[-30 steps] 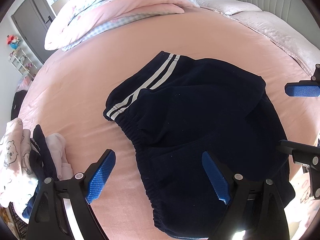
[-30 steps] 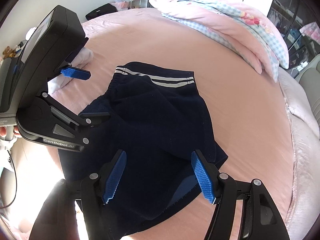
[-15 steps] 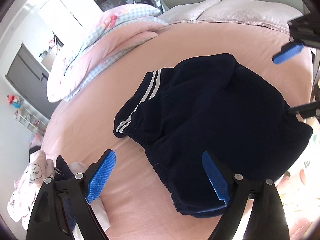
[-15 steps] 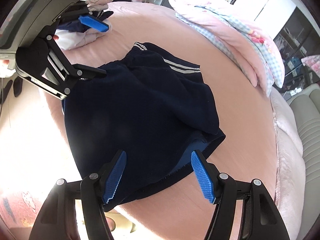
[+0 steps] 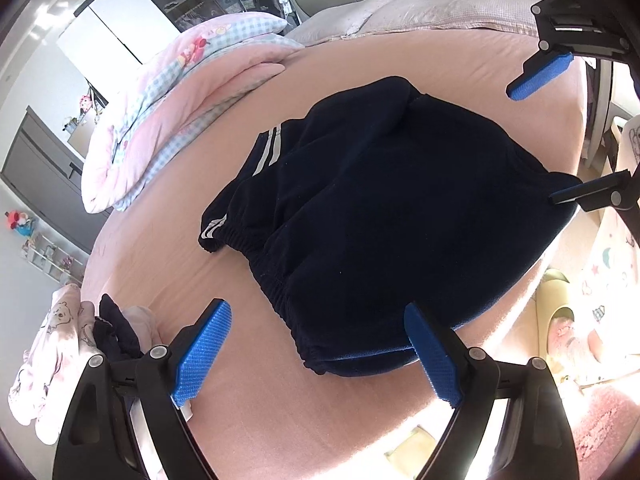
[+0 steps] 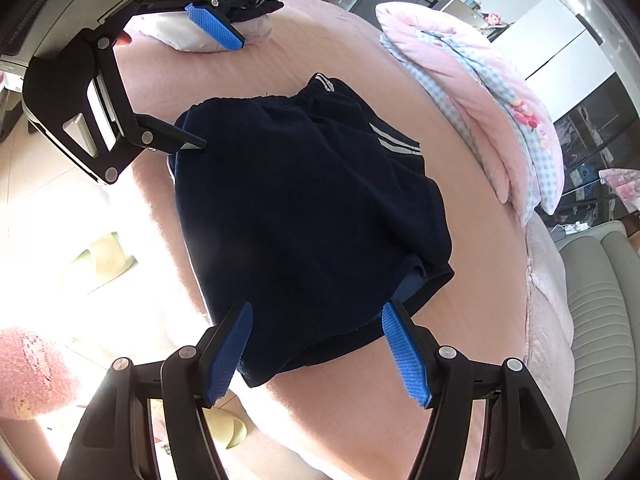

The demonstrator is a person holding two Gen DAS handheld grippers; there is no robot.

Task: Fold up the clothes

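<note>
Dark navy shorts (image 5: 380, 208) with white side stripes lie spread on the pink bed sheet (image 5: 168, 264), their near edge hanging at the bed's rim. My left gripper (image 5: 316, 308) is open above the elastic waistband corner, its blue pads clear of the cloth. My right gripper (image 6: 317, 308) is open over the leg-hem corner of the shorts (image 6: 304, 208), also holding nothing. Each gripper shows in the other's view: the right gripper (image 5: 532, 147) at the far side, the left gripper (image 6: 222, 94) at the upper left.
A pile of other clothes (image 5: 68, 340) sits on the bed at the left. A folded pink and checked quilt (image 5: 180, 92) lies beyond the shorts, with pillows (image 5: 420, 12) and a padded headboard behind. Slippers (image 5: 560, 312) and a pink rug (image 5: 600, 420) are on the floor below the bed's edge.
Both grippers have rolled and drifted toward the near edge of the bed, a little lower over the shorts. Their jaws stand as wide as before. The shorts lie as they did.
</note>
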